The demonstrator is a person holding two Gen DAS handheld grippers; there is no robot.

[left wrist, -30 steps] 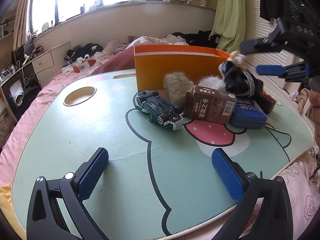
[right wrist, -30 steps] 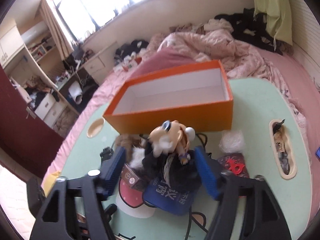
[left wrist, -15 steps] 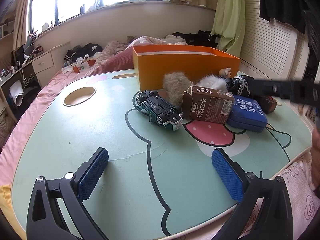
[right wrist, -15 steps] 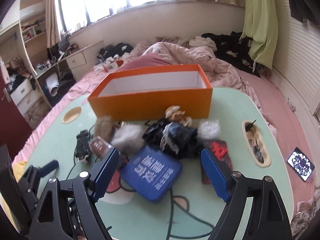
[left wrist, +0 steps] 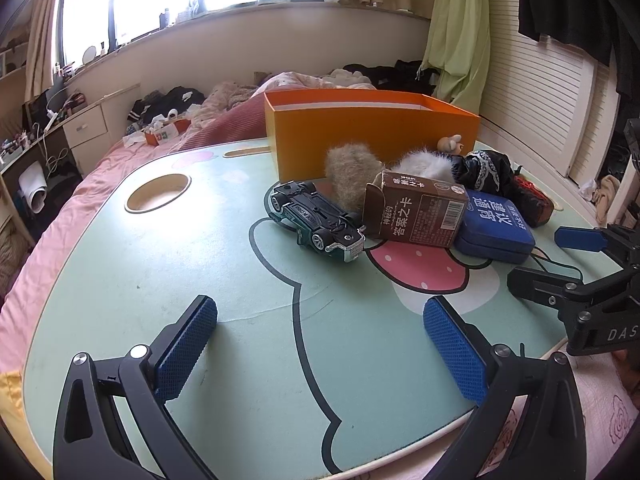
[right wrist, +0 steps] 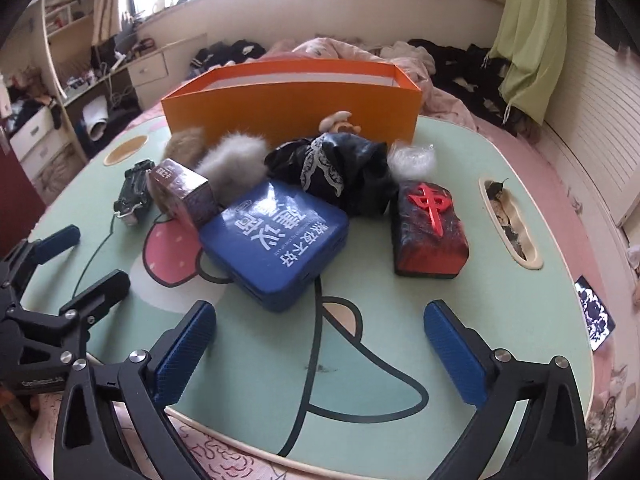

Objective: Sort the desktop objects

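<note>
An open orange box (left wrist: 372, 132) (right wrist: 294, 104) stands at the far side of the green table (left wrist: 160, 288). In front of it lie a toy car (left wrist: 318, 220) (right wrist: 134, 196), a brown carton (left wrist: 416, 214) (right wrist: 182, 196), a blue tin (left wrist: 496, 222) (right wrist: 276, 236), two fur balls (left wrist: 352, 172), a doll in black clothes (right wrist: 340, 168) and a black block with a red character (right wrist: 430, 232). My left gripper (left wrist: 320, 344) is open and empty near the front edge. My right gripper (right wrist: 320, 352) is open and empty, just short of the blue tin.
The table lies on a bed with pink bedding (left wrist: 100, 172). It has a round cup hole (left wrist: 158, 192) at the left and a slot with bits in it (right wrist: 510, 224) at the right. A phone (right wrist: 594, 312) lies off the right edge.
My right gripper let go of the doll, pulled back and came down to the table's front edge. The doll now lies on the pile. My left gripper has not moved.
</note>
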